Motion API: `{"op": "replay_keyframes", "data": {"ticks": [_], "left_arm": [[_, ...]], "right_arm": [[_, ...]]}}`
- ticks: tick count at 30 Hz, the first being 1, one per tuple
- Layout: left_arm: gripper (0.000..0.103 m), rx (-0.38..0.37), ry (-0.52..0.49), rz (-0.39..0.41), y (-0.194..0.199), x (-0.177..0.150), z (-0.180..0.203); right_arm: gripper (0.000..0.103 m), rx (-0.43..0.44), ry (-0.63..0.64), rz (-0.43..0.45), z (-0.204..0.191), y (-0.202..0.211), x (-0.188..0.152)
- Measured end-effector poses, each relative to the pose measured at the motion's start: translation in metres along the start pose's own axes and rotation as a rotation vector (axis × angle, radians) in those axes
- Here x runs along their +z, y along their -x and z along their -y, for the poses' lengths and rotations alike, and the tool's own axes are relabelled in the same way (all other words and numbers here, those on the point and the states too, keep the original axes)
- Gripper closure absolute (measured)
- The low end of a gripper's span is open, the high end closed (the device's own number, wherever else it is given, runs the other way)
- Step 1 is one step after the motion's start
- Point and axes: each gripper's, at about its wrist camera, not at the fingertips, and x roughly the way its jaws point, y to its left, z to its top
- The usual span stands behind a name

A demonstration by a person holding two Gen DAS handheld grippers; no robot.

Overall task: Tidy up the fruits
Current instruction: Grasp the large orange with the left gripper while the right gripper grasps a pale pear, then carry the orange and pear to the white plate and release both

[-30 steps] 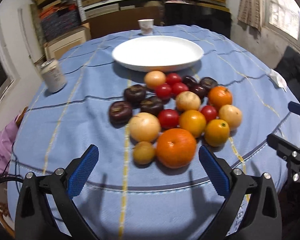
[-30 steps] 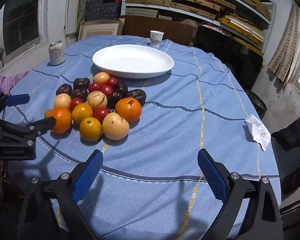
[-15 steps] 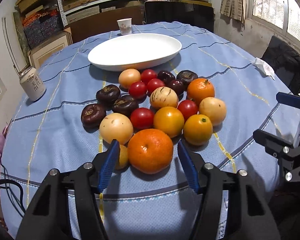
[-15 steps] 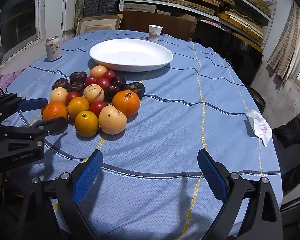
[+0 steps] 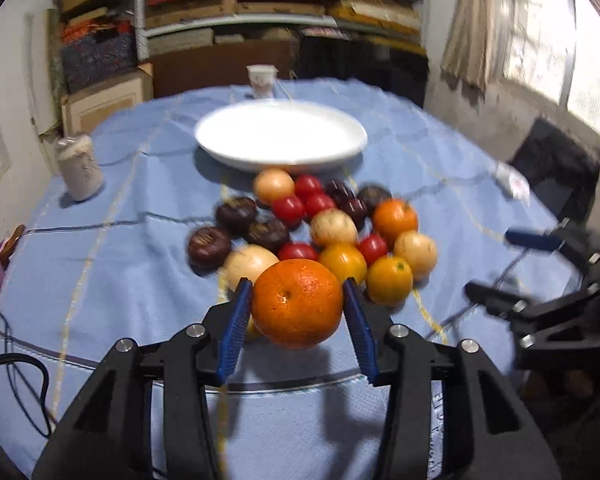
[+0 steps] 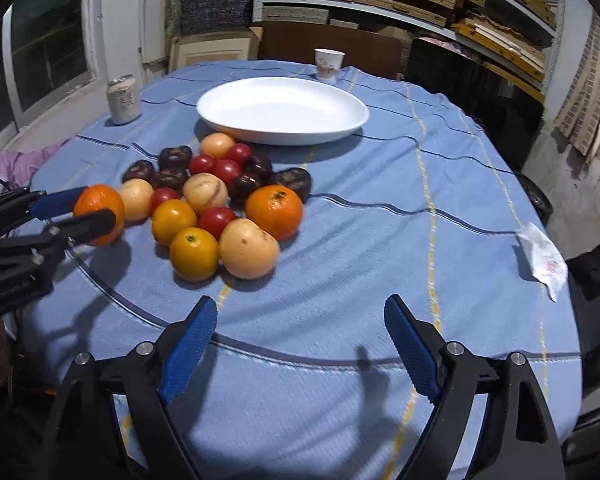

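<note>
Gripping the large orange [image 5: 298, 304], the left gripper [image 5: 296, 320] has just closed its blue pads against both sides of the fruit at the near edge of the fruit pile [image 6: 216, 200]; it looks lifted slightly off the blue tablecloth [image 6: 380, 240]. Next, probably, comes carrying it far to the empty white plate [image 5: 280, 136]. Its dimpled, glossy peel looks firm. The right gripper [image 6: 300, 344] hovers with jaws apart, empty, having just narrowed slightly.

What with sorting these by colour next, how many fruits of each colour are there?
Orange fruits: 2
Yellow-orange fruits: 2
Red fruits: 5
Dark purple fruits: 6
Pale tan fruits: 5, one barely showing
Total: 20
</note>
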Motion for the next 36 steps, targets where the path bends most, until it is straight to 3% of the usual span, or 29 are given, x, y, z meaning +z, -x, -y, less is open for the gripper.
{"op": "replay_keyframes", "data": {"ticks": [4,7,10,18,20,21,30,36], "left_arm": [[0.058,0.032,0.006,0.041,0.015,0.006,-0.005],[0.058,0.025,-0.002,0.027,0.013,0.003,-0.003],[0.058,0.014,-0.002,0.008,0.008,0.000,-0.002],[0.057,0.012,-0.008,0.001,0.005,-0.001,-0.003],[0.057,0.015,-0.004,0.001,0.005,0.000,-0.004],[0.057,0.016,-0.002,0.002,0.005,0.000,-0.005],[0.057,0.026,0.004,0.041,0.016,0.020,-0.016],[0.057,0.035,-0.009,0.079,0.013,0.072,-0.030]], "right_arm": [[0.021,0.020,0.006,0.024,-0.006,-0.012,0.012],[0.042,0.031,-0.029,0.008,-0.005,-0.027,0.020],[0.043,0.117,-0.072,-0.031,-0.004,-0.040,0.025],[0.043,0.191,-0.155,-0.056,0.001,-0.055,0.029],[0.062,0.239,-0.166,-0.079,0.001,-0.060,0.028],[0.062,0.253,-0.163,-0.089,0.000,-0.061,0.026],[0.062,0.123,-0.061,0.070,0.009,-0.012,0.039],[0.062,0.071,-0.042,0.146,0.046,0.000,0.090]]}}
